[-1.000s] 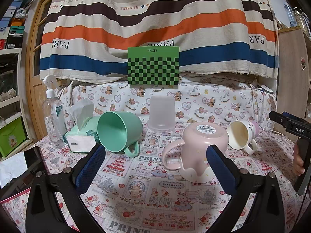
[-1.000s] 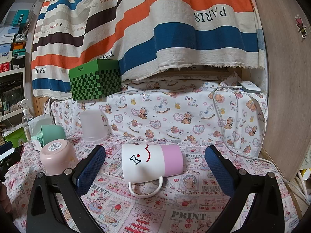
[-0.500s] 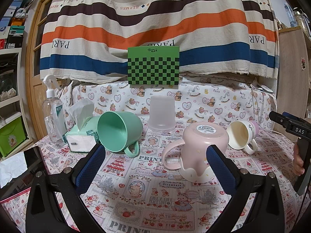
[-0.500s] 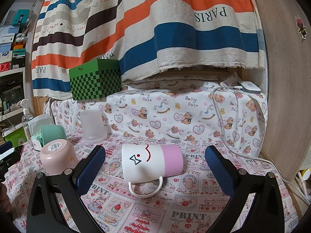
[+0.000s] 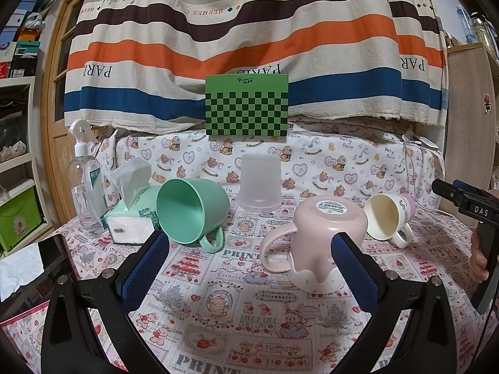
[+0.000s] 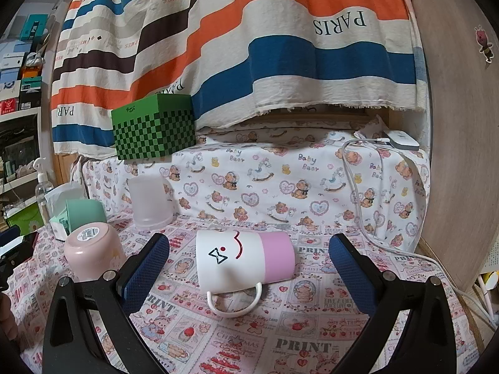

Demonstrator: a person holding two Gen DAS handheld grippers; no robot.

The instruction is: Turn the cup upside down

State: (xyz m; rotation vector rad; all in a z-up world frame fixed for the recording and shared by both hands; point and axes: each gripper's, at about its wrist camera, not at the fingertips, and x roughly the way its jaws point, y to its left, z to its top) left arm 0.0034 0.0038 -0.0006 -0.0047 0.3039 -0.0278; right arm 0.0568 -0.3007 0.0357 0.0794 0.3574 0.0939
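A green cup (image 5: 193,210) lies on its side on the printed tablecloth, mouth toward me. A pink cup (image 5: 324,237) stands upside down to its right. A white and pink mug (image 6: 246,257) lies on its side, handle toward me; it also shows in the left wrist view (image 5: 389,219). A frosted clear cup (image 5: 259,182) stands upside down at the back. My left gripper (image 5: 249,268) is open and empty, in front of the green and pink cups. My right gripper (image 6: 249,268) is open and empty, with the white and pink mug lying just beyond its fingertips.
A tissue box (image 5: 131,215) and a spray bottle (image 5: 85,187) stand at the left. A green checkered box (image 5: 246,109) sits on the covered ledge behind. A white cable (image 6: 358,193) and charger (image 6: 400,138) lie at the right, next to a wooden panel (image 6: 461,155).
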